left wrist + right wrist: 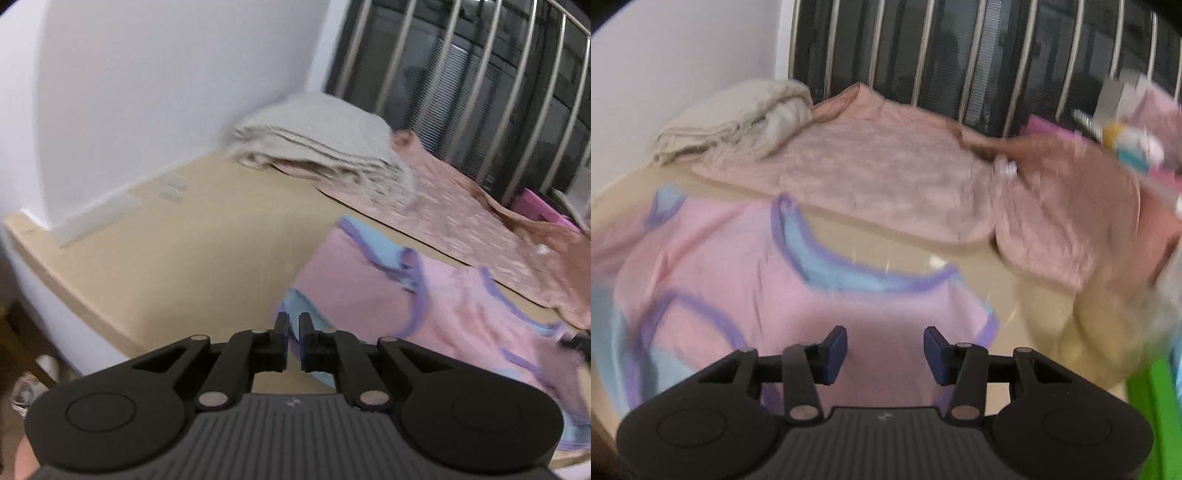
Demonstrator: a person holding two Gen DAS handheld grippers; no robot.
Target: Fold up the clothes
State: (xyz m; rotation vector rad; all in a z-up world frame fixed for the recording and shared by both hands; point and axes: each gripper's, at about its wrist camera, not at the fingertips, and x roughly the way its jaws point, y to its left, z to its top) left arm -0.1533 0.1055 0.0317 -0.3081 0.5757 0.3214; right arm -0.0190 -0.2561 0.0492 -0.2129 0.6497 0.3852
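A pink garment with purple trim and light blue panels point(424, 295) lies on the beige table point(184, 251). My left gripper point(293, 332) is shut on the garment's light blue edge at its left side. In the right wrist view the same garment point(746, 280) lies spread below my right gripper point(885, 345), which is open and empty just above the pink cloth. The right wrist view is blurred.
A folded grey-white towel point(321, 144) lies at the back by the white wall. A dusty-pink quilted garment point(886, 177) lies behind the pink one. A dark window with metal bars point(480, 92) runs along the back. Toys and a pink box point(1130, 147) are at the far right.
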